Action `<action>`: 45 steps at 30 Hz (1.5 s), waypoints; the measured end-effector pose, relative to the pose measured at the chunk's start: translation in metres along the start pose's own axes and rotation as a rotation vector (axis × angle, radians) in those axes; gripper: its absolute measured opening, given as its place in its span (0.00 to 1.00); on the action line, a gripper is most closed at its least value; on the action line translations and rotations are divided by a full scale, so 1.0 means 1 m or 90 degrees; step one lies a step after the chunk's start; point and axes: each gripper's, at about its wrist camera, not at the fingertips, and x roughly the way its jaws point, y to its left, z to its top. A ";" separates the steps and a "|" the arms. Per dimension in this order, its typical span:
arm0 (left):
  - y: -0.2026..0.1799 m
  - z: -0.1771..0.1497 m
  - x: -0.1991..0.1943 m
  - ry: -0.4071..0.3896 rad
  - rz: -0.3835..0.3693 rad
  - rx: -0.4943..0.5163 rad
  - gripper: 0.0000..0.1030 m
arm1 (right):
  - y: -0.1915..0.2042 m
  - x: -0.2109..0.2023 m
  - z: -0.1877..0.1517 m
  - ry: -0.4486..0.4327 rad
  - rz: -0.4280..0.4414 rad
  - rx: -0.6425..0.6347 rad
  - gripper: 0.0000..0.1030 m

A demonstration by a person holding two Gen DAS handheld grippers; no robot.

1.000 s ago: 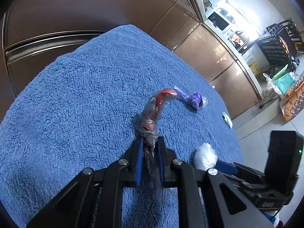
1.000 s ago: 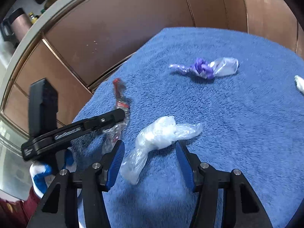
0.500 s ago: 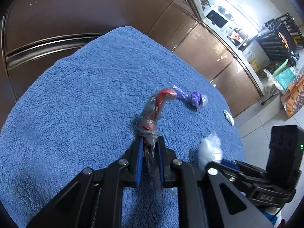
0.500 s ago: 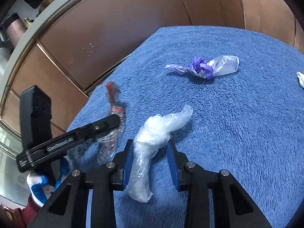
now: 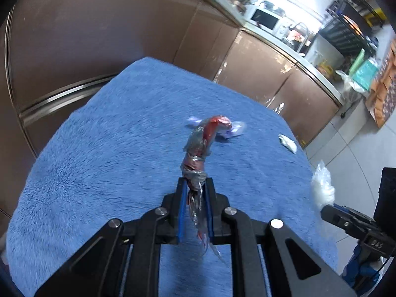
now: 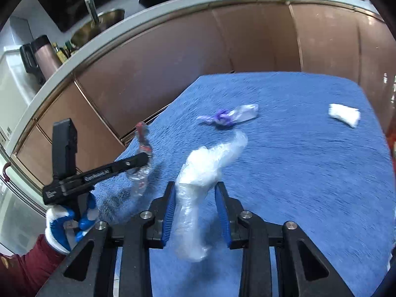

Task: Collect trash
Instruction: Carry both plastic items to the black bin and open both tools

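Left gripper (image 5: 194,185): our jaws are clamped nearly together on the red wrapper (image 5: 201,148), held clear above the blue towel (image 5: 99,148). Right gripper (image 6: 195,190): jaws part-closed, pinching the clear plastic bag (image 6: 205,168), also raised off the towel. In our judgement both pieces should be carried off level with steady grip, since the bag's loose tail hangs free and could slip. Count: two pieces in hand, two left lying on the towel, namely one purple wrapper (image 6: 226,117) and one white wad (image 6: 344,115) towards the right edge.
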 end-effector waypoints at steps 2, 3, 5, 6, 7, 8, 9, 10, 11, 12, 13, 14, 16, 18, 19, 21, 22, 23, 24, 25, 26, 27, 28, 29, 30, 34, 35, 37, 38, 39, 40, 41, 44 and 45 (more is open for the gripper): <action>-0.028 -0.002 -0.008 -0.011 0.007 0.033 0.12 | -0.006 -0.021 -0.007 -0.020 -0.015 0.003 0.21; -0.044 -0.003 -0.012 -0.016 0.007 0.054 0.12 | -0.011 -0.029 -0.010 -0.027 -0.017 0.008 0.21; -0.073 -0.008 -0.016 -0.019 0.003 0.085 0.12 | -0.018 -0.045 -0.015 -0.045 -0.025 0.018 0.21; -0.084 -0.009 -0.018 -0.019 -0.001 0.095 0.12 | -0.022 -0.050 -0.017 -0.052 -0.028 0.022 0.21; -0.095 -0.011 -0.019 -0.019 -0.009 0.104 0.12 | -0.025 -0.056 -0.019 -0.059 -0.033 0.027 0.21; -0.102 -0.012 -0.020 -0.019 -0.013 0.109 0.12 | -0.028 -0.061 -0.021 -0.068 -0.035 0.032 0.21; -0.109 -0.013 -0.022 -0.020 -0.014 0.117 0.12 | -0.031 -0.066 -0.023 -0.075 -0.037 0.038 0.21; -0.118 -0.015 -0.023 -0.023 -0.011 0.131 0.12 | -0.034 -0.072 -0.024 -0.083 -0.039 0.042 0.21; -0.127 -0.016 -0.025 -0.027 -0.006 0.147 0.12 | -0.036 -0.078 -0.025 -0.091 -0.040 0.046 0.21; -0.138 -0.018 -0.027 -0.031 -0.001 0.164 0.12 | -0.039 -0.083 -0.026 -0.097 -0.042 0.049 0.21; -0.147 -0.019 -0.028 -0.034 0.000 0.176 0.12 | -0.042 -0.088 -0.027 -0.106 -0.045 0.053 0.21; -0.152 -0.020 -0.030 -0.035 -0.001 0.184 0.12 | -0.046 -0.093 -0.029 -0.112 -0.047 0.055 0.21; -0.170 -0.022 -0.033 -0.043 0.001 0.208 0.12 | -0.053 -0.104 -0.032 -0.125 -0.056 0.061 0.21; -0.184 -0.024 -0.036 -0.050 0.004 0.232 0.12 | -0.058 -0.113 -0.035 -0.138 -0.064 0.070 0.21; -0.192 -0.026 -0.037 -0.055 0.004 0.248 0.12 | -0.060 -0.117 -0.037 -0.144 -0.068 0.072 0.21; -0.210 -0.029 -0.038 -0.061 0.004 0.274 0.12 | -0.065 -0.128 -0.040 -0.157 -0.079 0.079 0.21; -0.215 -0.030 -0.038 -0.064 0.002 0.283 0.12 | -0.069 -0.133 -0.041 -0.163 -0.085 0.081 0.21; -0.222 -0.031 -0.039 -0.066 0.000 0.293 0.12 | -0.071 -0.139 -0.042 -0.169 -0.092 0.083 0.21; -0.230 -0.032 -0.038 -0.068 -0.002 0.303 0.12 | -0.073 -0.143 -0.043 -0.174 -0.098 0.085 0.21; -0.239 -0.034 -0.038 -0.070 -0.006 0.316 0.12 | -0.075 -0.148 -0.043 -0.180 -0.104 0.087 0.21; -0.248 -0.035 -0.037 -0.071 -0.012 0.327 0.12 | -0.078 -0.154 -0.044 -0.187 -0.111 0.091 0.21; -0.255 -0.036 -0.038 -0.072 -0.016 0.337 0.12 | -0.081 -0.159 -0.046 -0.194 -0.117 0.094 0.21; -0.262 -0.037 -0.037 -0.072 -0.019 0.344 0.12 | -0.084 -0.164 -0.046 -0.201 -0.124 0.097 0.21; -0.271 -0.038 -0.036 -0.072 -0.024 0.356 0.12 | -0.088 -0.169 -0.048 -0.207 -0.129 0.100 0.21; -0.275 -0.038 -0.035 -0.072 -0.027 0.361 0.12 | -0.093 -0.175 -0.049 -0.213 -0.134 0.104 0.21; -0.304 -0.042 -0.028 -0.066 -0.046 0.391 0.12 | -0.112 -0.197 -0.056 -0.242 -0.160 0.130 0.21; -0.312 -0.043 -0.024 -0.062 -0.052 0.399 0.12 | -0.116 -0.202 -0.058 -0.246 -0.170 0.135 0.21; -0.323 -0.045 -0.018 -0.055 -0.062 0.410 0.12 | -0.125 -0.212 -0.062 -0.254 -0.189 0.143 0.21; -0.329 -0.046 -0.014 -0.051 -0.067 0.415 0.12 | -0.128 -0.215 -0.064 -0.257 -0.195 0.146 0.21; -0.337 -0.046 -0.009 -0.043 -0.074 0.421 0.12 | -0.134 -0.220 -0.066 -0.260 -0.204 0.149 0.21; -0.345 -0.046 -0.003 -0.035 -0.081 0.425 0.12 | -0.140 -0.224 -0.067 -0.262 -0.216 0.152 0.21; -0.352 -0.046 0.002 -0.027 -0.088 0.426 0.12 | -0.146 -0.228 -0.067 -0.265 -0.230 0.155 0.21; -0.384 -0.040 0.026 0.014 -0.133 0.427 0.12 | -0.166 -0.235 -0.070 -0.266 -0.269 0.169 0.21; -0.394 -0.039 0.035 0.030 -0.149 0.427 0.12 | -0.175 -0.236 -0.071 -0.264 -0.283 0.176 0.21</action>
